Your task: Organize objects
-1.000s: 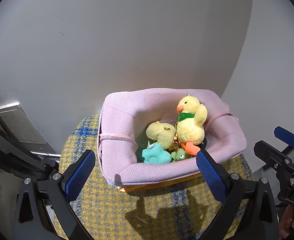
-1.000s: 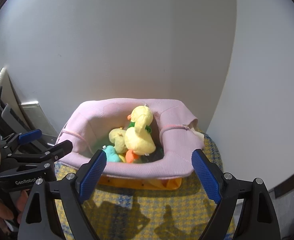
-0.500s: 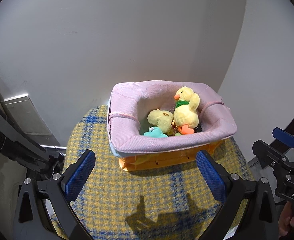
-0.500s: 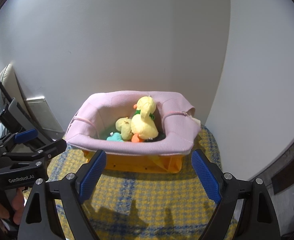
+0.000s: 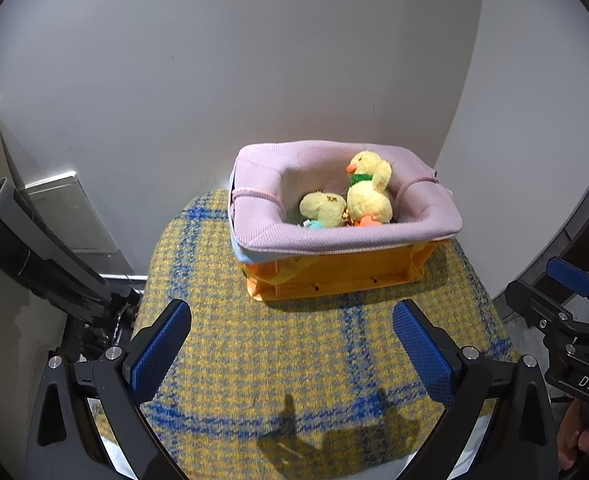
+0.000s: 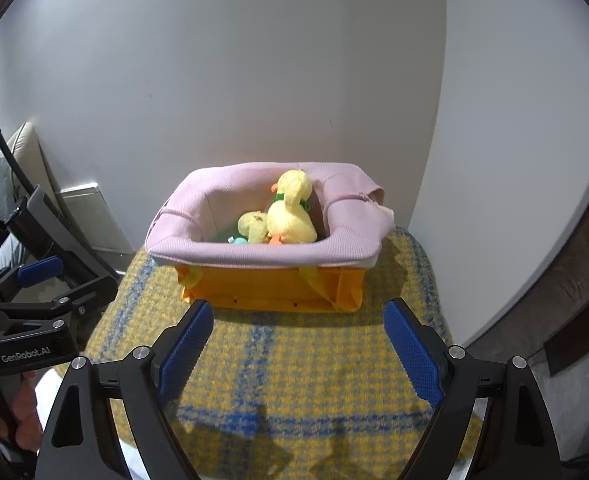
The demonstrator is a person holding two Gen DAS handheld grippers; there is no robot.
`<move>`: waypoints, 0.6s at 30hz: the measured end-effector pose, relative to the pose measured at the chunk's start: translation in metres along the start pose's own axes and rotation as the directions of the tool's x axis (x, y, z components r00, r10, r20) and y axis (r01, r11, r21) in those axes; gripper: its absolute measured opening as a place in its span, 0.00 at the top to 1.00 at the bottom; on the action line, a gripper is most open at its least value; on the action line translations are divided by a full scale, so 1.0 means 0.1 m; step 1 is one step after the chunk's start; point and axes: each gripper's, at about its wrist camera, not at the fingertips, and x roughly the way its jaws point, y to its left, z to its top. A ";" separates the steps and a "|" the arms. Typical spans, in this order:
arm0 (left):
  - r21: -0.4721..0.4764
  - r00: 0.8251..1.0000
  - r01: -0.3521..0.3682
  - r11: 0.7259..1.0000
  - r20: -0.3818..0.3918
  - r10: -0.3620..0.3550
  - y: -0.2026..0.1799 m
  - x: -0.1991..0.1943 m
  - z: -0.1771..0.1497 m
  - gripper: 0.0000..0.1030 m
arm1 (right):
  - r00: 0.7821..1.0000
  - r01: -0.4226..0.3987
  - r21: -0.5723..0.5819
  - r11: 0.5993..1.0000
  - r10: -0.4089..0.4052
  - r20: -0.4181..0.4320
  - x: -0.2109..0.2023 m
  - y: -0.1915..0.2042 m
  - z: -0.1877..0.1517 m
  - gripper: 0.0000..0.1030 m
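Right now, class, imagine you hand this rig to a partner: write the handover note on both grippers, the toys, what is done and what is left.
Left gripper: open, empty, short of the crate.
Right gripper: open, empty, also short of it.
Orange crate with pink liner sits on the plaid cushion.
Done: yellow duck, pale yellow plush and teal toy are inside.
Left: no loose toys in view; check for any elsewhere.

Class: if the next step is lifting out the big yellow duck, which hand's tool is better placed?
Probably the right tool: open and empty, with the duck almost straight ahead. From the left tool, the duck sits off to the right.
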 end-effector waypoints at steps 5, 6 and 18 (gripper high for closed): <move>0.003 1.000 -0.005 1.000 -0.021 0.005 -0.05 -0.12 -0.20 0.00 | 1.000 0.000 -0.004 1.000 0.000 -0.010 -0.14 0.01 -0.17 0.15; 0.005 1.000 -0.006 1.000 -0.024 0.006 -0.06 -0.14 -0.24 0.00 | 1.000 -0.001 -0.004 1.000 0.001 -0.014 -0.17 0.01 -0.20 0.15; -0.015 0.995 -0.039 0.999 -0.090 0.037 -0.04 -0.31 -0.74 0.00 | 0.997 -0.003 -0.023 1.000 0.002 -0.075 -0.32 0.06 -0.64 0.15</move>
